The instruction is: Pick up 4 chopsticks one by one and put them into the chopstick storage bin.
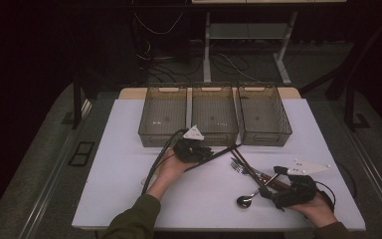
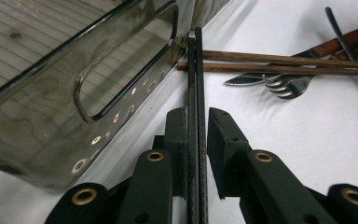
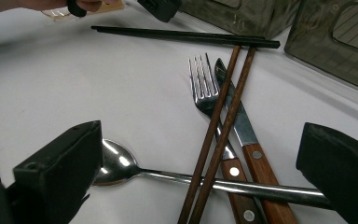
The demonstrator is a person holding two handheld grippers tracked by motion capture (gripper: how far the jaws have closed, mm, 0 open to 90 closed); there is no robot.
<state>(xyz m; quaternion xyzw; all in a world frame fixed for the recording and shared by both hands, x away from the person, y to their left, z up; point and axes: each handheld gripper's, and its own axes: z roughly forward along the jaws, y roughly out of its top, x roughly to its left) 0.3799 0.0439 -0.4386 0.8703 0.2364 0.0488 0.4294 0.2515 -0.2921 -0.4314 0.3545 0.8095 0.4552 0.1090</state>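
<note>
Lying between gripper [image 2: 197,128] pads: black chopsticks [image 2: 197,70]

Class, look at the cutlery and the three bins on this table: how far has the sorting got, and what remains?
Done: nothing yet; the three bins look empty. In hand: the left hand-held gripper is shut on the black chopsticks, whose far ends still lie by the bins. Left: the brown chopsticks, fork, knife and spoon lie piled on the table in front of the open right hand-held gripper.

The left claw [image 1: 195,149] was black with brass-coloured rivets, a grey three-cornered plate and a dark cable; the sleeve [image 1: 134,219] was olive green.
</note>
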